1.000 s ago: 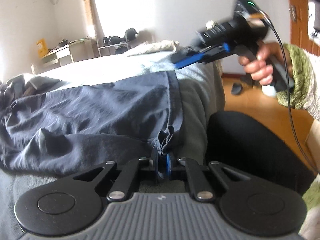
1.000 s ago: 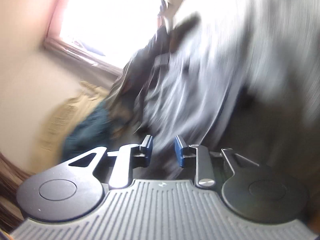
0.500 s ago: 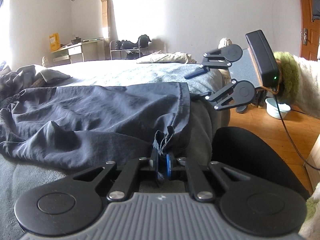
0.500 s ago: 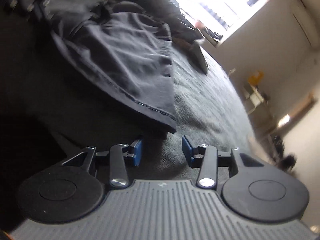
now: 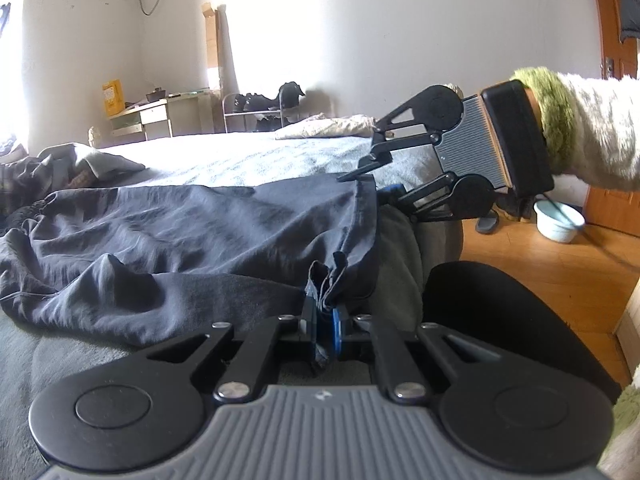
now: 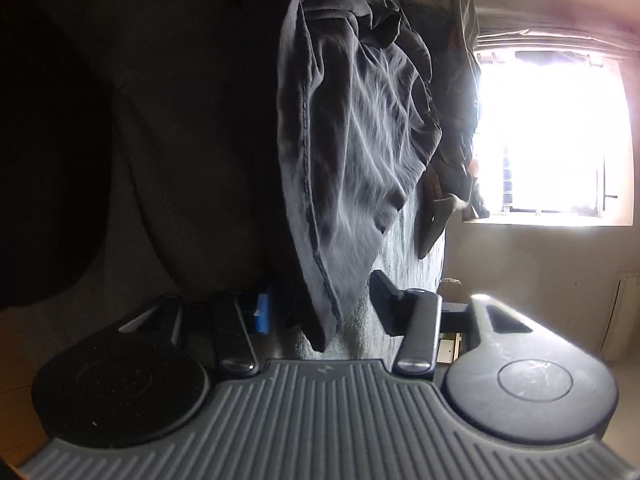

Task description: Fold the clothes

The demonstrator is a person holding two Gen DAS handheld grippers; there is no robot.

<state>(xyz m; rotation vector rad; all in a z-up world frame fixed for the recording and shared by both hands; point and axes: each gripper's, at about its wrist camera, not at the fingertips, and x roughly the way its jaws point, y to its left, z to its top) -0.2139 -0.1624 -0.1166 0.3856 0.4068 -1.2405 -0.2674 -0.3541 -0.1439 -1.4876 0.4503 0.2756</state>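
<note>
A thin, limp dark garment (image 5: 192, 240) sprawls across the grey bed (image 5: 248, 160), filling mid-frame. The left gripper (image 5: 322, 322) pinches its near hem corner; the right gripper (image 6: 316, 312), jaws just narrowing, straddles the far corner without pressing. Light, slippery-looking cloth – best gripped at the stitched hem.

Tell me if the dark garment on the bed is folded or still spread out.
Spread out, not folded: the dark garment lies rumpled in one layer across the bed, one hem corner pinched in the left gripper.
</note>
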